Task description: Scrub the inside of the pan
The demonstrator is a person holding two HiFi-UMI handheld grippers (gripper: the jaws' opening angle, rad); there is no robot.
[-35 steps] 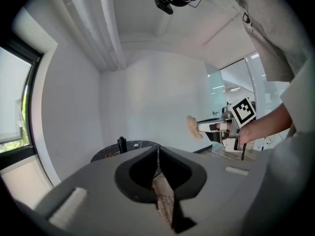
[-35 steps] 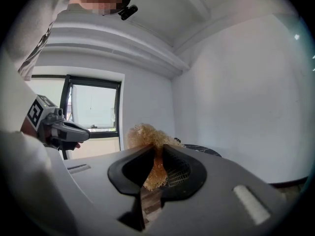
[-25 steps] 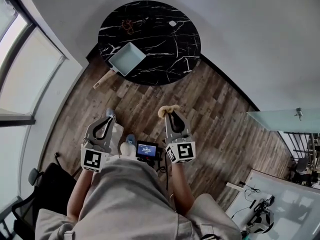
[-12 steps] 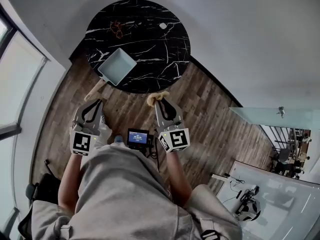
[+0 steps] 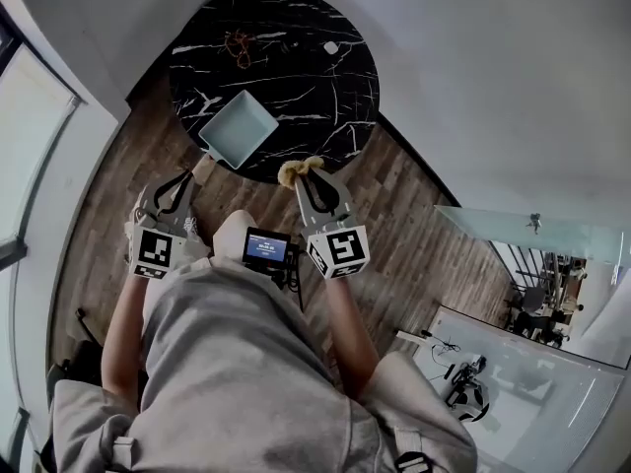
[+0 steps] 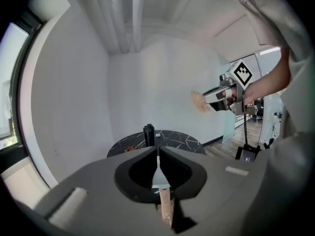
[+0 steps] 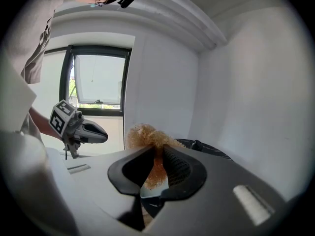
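Note:
A light-blue square pan (image 5: 238,128) with a wooden handle (image 5: 204,166) lies at the near left edge of the round black marble table (image 5: 325,97). My left gripper (image 5: 189,177) is shut and empty, its tips just short of the handle's end. In the left gripper view the pan (image 6: 157,175) and handle (image 6: 166,208) show below the closed jaws. My right gripper (image 5: 306,175) is shut on a tan curly scrubber (image 5: 299,169) and hovers at the table's near edge, right of the pan. The scrubber (image 7: 145,134) bulges out above the jaws.
A tangle of orange wire (image 5: 239,45) and a small white object (image 5: 331,47) lie at the table's far side. A black cylinder (image 6: 148,134) stands on the table. A small screen (image 5: 266,247) hangs at the person's waist. A glass tabletop (image 5: 532,230) is at the right, a window at the left.
The person has stepped closer to the table. Both grippers have moved forward: the left one up to the pan handle, the right one with the scrubber to the table's edge.

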